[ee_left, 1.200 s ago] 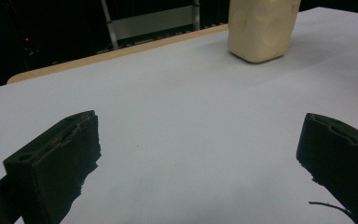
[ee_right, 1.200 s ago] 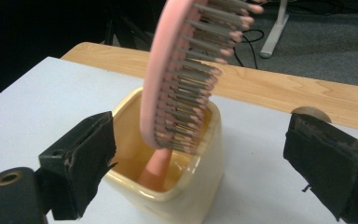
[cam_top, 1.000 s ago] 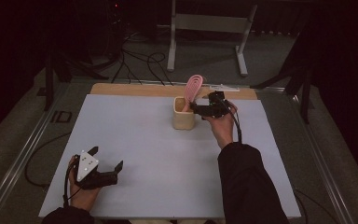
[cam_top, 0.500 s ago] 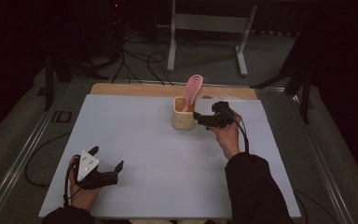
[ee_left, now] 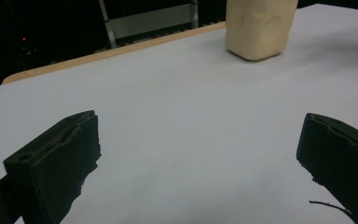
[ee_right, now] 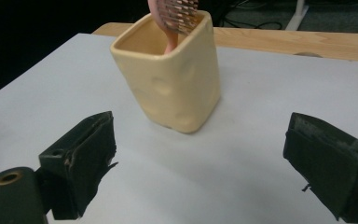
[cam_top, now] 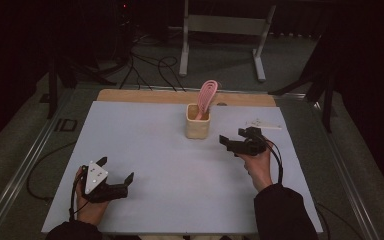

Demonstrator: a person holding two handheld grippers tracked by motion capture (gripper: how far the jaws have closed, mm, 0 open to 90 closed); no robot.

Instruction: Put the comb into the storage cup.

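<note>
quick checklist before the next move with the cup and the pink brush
1. Cream square ceramic cup upright on the white table sheet: ok.
2. Pink plastic hairbrush seated in the cup, handle down, head leaning out over the rim: ok.
3. Right gripper open, holding nothing, apart from the cup: ok.
4. Left gripper open, holding nothing, near the table's front edge: ok.
5. Hairbrush steady enough not to tip the cup: cannot tell.

Left gripper (cam_top: pixel 114 181) held low near the person's side, jaws spread wide apart; right gripper (cam_top: pixel 232 144) farther forward, forearm extended, jaws likewise wide apart with nothing between them, apparently hovering just above the surface.
</note>
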